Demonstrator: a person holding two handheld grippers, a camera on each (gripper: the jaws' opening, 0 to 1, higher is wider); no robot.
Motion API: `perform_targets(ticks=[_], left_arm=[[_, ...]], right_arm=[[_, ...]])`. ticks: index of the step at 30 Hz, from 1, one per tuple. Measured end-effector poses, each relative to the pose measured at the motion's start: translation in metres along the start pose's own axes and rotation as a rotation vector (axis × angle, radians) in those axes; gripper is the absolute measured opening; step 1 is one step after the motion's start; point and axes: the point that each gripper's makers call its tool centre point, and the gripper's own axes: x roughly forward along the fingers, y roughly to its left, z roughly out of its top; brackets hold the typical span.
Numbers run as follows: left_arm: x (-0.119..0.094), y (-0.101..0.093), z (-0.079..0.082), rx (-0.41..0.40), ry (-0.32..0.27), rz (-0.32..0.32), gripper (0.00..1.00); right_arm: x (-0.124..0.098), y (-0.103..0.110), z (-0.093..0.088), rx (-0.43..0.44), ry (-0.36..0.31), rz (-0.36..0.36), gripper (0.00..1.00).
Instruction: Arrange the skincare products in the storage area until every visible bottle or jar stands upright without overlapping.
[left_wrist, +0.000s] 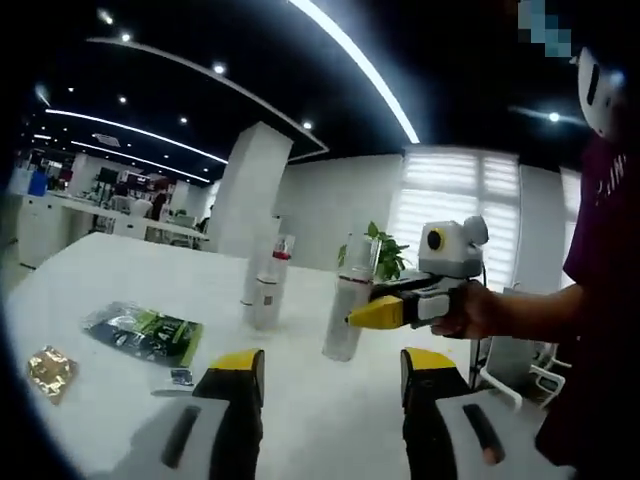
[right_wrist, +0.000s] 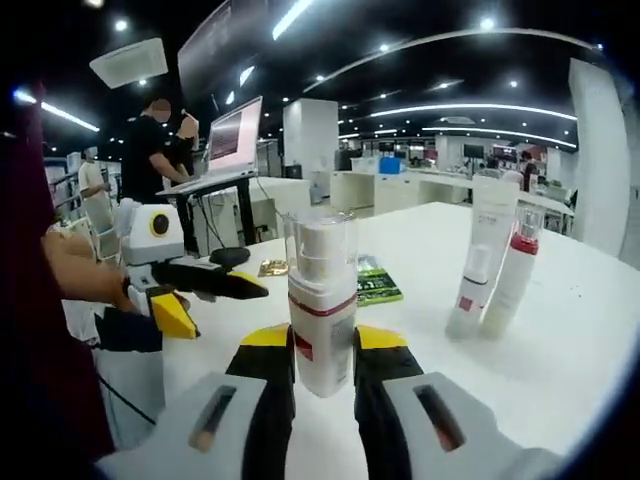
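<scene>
— While the right gripper looks along its own jaws, what sits between them?

— A clear-capped bottle with a white body and a red band, standing upright on the white surface. The yellow-tipped jaws are pressed against its lower sides, clamped on it. Through the see-through cap a white pump head shows; whether any liquid is inside, I cannot tell.

— And the left gripper?

— Its jaws stand well apart with nothing between them, hovering above the surface. Ahead of them, in the left gripper view, the same bottle is upright, with the right gripper reaching in from the right edge of the view, held in a person's hand.

— Any other containers?

— Two slim white tubes stand upright, touching or nearly so, farther back on the surface; one has a red collar. In the right gripper view they stand to the right of the held bottle, well apart from it.

— Anything lying flat?

— A green and black packet near the left edge, with a gold foil sachet beside it, closer to the edge. In the right gripper view, the left gripper comes in from the left.
</scene>
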Motion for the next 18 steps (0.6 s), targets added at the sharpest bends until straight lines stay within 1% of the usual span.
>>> perform_targets(ticks=[3, 5, 6, 7, 8, 9, 11, 14, 15, 16, 18], left_arm=[[0.000, 0.004, -0.007, -0.027, -0.020, 0.006, 0.56], [0.000, 0.008, -0.014, -0.032, -0.017, 0.013, 0.56], [0.000, 0.009, -0.016, -0.031, -0.015, 0.016, 0.56], [0.000, 0.011, -0.019, -0.028, -0.005, 0.024, 0.56], [-0.001, 0.013, -0.019, -0.017, 0.004, 0.030, 0.55], [-0.001, 0.012, -0.018, -0.016, 0.000, 0.028, 0.55], [0.000, 0.012, -0.012, -0.015, -0.032, 0.017, 0.55], [0.000, 0.014, -0.017, -0.008, -0.019, 0.022, 0.53], [-0.001, 0.014, -0.019, 0.008, -0.010, 0.022, 0.52], [-0.003, 0.013, -0.022, 0.046, -0.002, 0.020, 0.51], [-0.003, 0.011, -0.021, 0.051, -0.003, 0.018, 0.50]], right_arm=[[0.000, -0.018, 0.006, 0.020, -0.028, -0.034, 0.20], [0.000, -0.032, 0.008, 0.018, -0.033, -0.066, 0.20], [0.000, -0.036, 0.008, 0.022, -0.033, -0.069, 0.20], [0.000, -0.044, 0.010, 0.026, -0.038, -0.084, 0.20], [0.000, -0.049, 0.010, 0.030, -0.042, -0.093, 0.20], [0.000, -0.053, 0.010, 0.035, -0.046, -0.094, 0.20], [0.000, -0.066, 0.010, 0.064, -0.056, -0.111, 0.20], [0.001, -0.081, 0.008, 0.078, -0.057, -0.137, 0.20], [0.001, -0.085, 0.007, 0.081, -0.058, -0.141, 0.20], [0.002, -0.088, 0.007, 0.082, -0.059, -0.146, 0.20], [0.003, -0.098, 0.004, 0.081, -0.052, -0.167, 0.20]])
